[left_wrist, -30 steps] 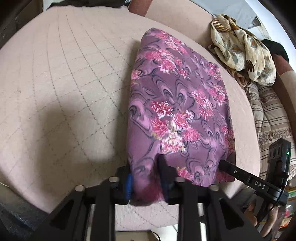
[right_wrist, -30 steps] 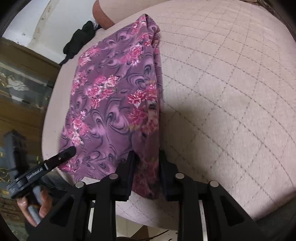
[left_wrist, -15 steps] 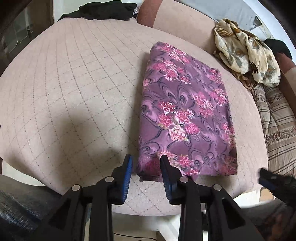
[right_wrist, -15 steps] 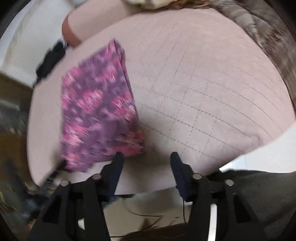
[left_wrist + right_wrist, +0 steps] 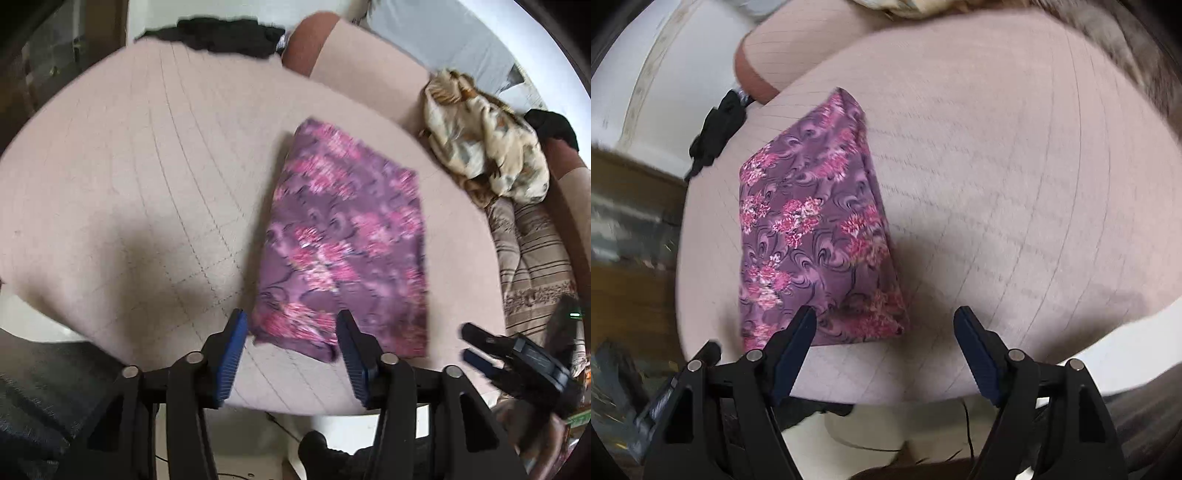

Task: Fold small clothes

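Cloth [image 5: 347, 251] sits folded on the cushion [image 5: 147, 192], near its front edge, and we've got nothing gripped: left fingers [image 5: 290, 354] and right fingers [image 5: 886, 354] are both opening, empty, above the near corners. Our worry: a fingertip snagging the loose near hem as we move and undoing the fold.

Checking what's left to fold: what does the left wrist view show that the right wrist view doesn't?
Left only: a crumpled cream floral garment and striped bedding beyond the cushion's far right edge.

Right only: brown wooden furniture at far left.

Both: the folded purple floral cloth lying released on the quilted cushion, a black garment, and both grippers opening, nothing between their fingers.
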{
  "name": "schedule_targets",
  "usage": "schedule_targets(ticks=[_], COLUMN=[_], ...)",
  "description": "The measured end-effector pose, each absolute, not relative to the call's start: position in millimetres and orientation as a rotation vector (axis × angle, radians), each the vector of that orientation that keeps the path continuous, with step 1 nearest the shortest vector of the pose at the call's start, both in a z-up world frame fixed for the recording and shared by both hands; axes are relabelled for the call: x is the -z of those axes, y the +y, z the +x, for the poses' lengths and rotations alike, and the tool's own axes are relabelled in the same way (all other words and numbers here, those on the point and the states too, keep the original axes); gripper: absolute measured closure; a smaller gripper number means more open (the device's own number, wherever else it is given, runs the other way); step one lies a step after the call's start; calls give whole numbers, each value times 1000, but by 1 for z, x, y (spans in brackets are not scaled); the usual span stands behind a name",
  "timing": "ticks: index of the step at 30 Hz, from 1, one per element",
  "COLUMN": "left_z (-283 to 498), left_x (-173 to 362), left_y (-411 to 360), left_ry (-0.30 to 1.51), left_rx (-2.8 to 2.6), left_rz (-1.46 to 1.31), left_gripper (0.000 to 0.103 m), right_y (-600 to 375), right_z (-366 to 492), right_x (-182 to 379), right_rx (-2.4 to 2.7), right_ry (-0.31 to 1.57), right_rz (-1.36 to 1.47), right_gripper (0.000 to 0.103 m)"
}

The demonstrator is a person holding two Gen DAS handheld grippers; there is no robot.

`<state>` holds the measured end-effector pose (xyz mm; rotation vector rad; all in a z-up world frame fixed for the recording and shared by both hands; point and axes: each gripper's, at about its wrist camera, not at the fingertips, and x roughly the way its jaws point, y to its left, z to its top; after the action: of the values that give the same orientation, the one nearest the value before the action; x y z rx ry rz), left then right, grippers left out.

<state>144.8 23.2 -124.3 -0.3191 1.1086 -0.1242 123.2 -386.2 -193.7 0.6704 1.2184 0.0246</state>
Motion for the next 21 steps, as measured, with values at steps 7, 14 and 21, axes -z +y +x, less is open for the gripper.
schedule_targets(ticks=[7,14,21], left_z=[137,160,191], left_x=[94,123,181], left_y=[8,29,30], left_ry=[951,1038,1207], left_rx=[178,107,123], left_rz=[-243,-280,-303], left_gripper=[23,24,26], right_y=[-387,-389,-374], right_z=[124,138,153], right_x=[207,219,246], right_rx=[-67,-86,-91], right_ry=[1225,1221,1314], right_rz=[657,675,601], right_gripper=[26,27,40])
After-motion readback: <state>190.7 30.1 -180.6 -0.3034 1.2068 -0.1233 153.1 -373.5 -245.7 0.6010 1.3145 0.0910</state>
